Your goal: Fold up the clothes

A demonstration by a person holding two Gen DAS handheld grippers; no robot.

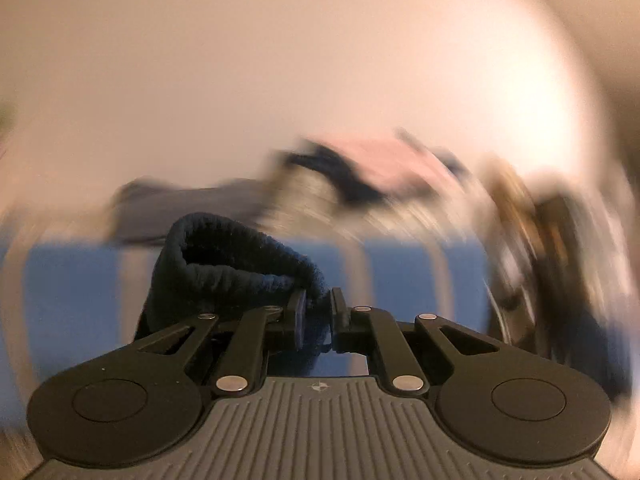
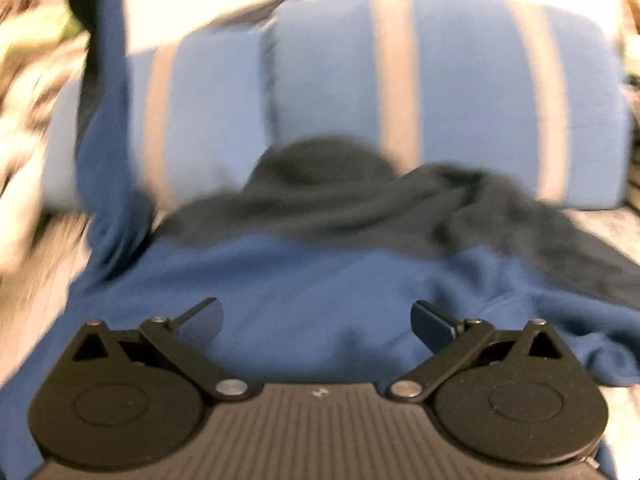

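Left gripper (image 1: 319,312) is clamped on a dark navy ribbed cuff (image 1: 240,264); the fabric is pinched between the two pads and loops up and to the left of them. Behind it, in the blurred left wrist view, a blue cushion with pale stripes (image 1: 400,276) runs across the frame, and a heap of clothes (image 1: 352,172) in pink, navy and grey lies along its top edge. A plain pale wall (image 1: 280,60) fills the upper part of that view.

Right gripper (image 2: 318,320) stands wide open with nothing between its pads, directly above a blue garment (image 2: 300,300) spread flat on the seat. One sleeve of the blue garment (image 2: 108,120) rises steeply toward the upper left corner of the right wrist view, crossing in front of the striped cushion. A dark grey garment (image 2: 360,200) lies crumpled along the far edge of the blue garment, overlapping it and resting against the base of the cushion. Objects at the left edge are too blurred to identify
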